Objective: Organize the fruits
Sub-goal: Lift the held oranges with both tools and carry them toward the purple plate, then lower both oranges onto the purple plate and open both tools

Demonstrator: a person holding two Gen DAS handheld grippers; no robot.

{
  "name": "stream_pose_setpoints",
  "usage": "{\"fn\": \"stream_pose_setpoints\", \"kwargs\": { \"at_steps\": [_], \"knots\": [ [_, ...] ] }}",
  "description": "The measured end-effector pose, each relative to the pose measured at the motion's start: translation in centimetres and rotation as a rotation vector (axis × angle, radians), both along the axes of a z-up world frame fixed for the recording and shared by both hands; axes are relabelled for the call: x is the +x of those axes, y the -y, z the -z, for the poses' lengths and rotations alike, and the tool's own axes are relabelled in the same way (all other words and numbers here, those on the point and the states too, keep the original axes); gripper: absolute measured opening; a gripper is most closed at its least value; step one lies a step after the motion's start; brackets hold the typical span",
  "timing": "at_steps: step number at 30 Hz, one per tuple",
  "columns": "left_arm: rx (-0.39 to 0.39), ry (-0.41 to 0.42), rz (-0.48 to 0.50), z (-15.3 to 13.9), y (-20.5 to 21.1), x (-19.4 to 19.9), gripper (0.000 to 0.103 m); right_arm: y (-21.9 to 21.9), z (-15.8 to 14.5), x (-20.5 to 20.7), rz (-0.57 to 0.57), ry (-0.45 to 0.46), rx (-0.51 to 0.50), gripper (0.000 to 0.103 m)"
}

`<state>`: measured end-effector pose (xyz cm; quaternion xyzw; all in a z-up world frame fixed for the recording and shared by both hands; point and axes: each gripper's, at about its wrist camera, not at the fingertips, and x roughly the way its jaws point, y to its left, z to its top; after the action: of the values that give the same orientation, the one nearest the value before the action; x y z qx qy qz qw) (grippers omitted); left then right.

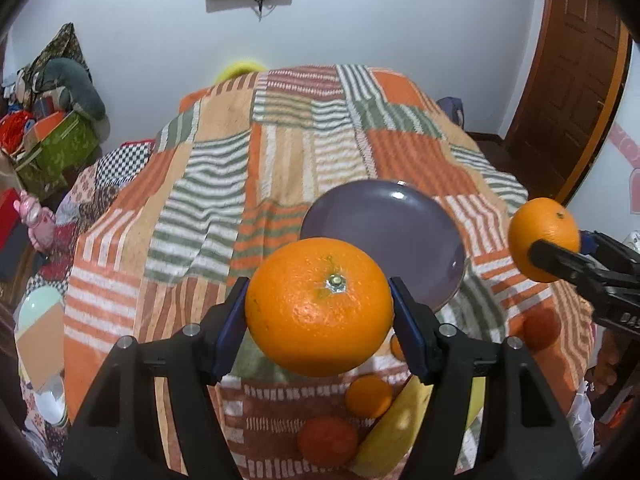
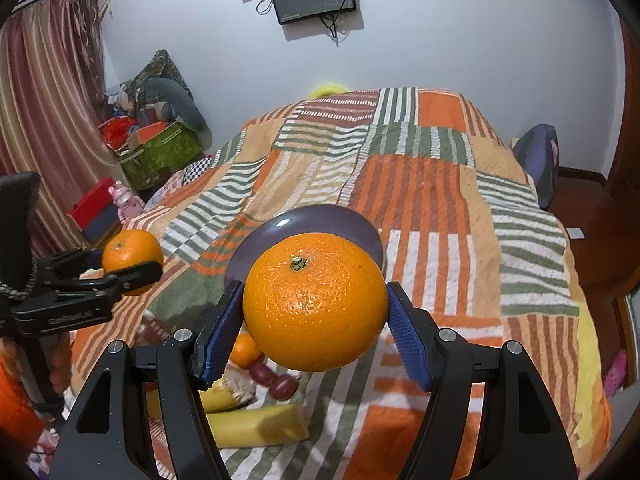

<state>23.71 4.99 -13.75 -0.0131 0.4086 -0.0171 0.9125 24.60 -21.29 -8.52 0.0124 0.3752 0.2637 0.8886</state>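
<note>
In the left wrist view the left gripper [image 1: 319,307] fills the lower centre of the frame, its blue pads pressed against both sides of an orange [image 1: 318,306] held clear above the patchwork blanket [image 1: 224,184], jaws about half open around the fruit. Just behind it, centre right, lies an empty purple plate [image 1: 392,224] on the blanket. At the right edge the right gripper [image 1: 544,248] clamps a second orange [image 1: 540,228]. Along the bottom of the frame, loose on the blanket, lie small tangerines [image 1: 368,396] and a banana [image 1: 404,420]. In the right wrist view the right gripper sits lower centre, pads closed on its orange, stem upward, with the plate behind it; the left gripper and its orange show at the left edge
</note>
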Motion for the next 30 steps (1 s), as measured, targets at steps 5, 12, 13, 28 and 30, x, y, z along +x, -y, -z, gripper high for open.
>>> {"fn": "stream_pose_setpoints", "kwargs": {
  "at_steps": [5,12,13,28,30],
  "knots": [
    [-0.008,0.020,0.029,-0.5,0.7,1.3,0.067,0.2,0.2,1.4,0.017,0.012,-0.018,0.067],
    [-0.018,0.035,0.048,-0.6,1.4,3.4,0.067,-0.1,0.2,3.2,0.025,0.022,-0.027,0.066],
    [-0.020,0.037,0.049,-0.6,1.4,3.7,0.067,-0.2,0.3,3.5,0.024,0.024,-0.030,0.067],
    [-0.043,-0.006,0.040,2.0,0.5,9.5,0.067,-3.9,2.5,7.1,-0.031,-0.006,-0.079,0.066],
    [-0.037,-0.021,0.041,2.6,0.4,10.3,0.067,-4.3,2.9,7.6,-0.038,-0.014,-0.074,0.066]
  ]
}}
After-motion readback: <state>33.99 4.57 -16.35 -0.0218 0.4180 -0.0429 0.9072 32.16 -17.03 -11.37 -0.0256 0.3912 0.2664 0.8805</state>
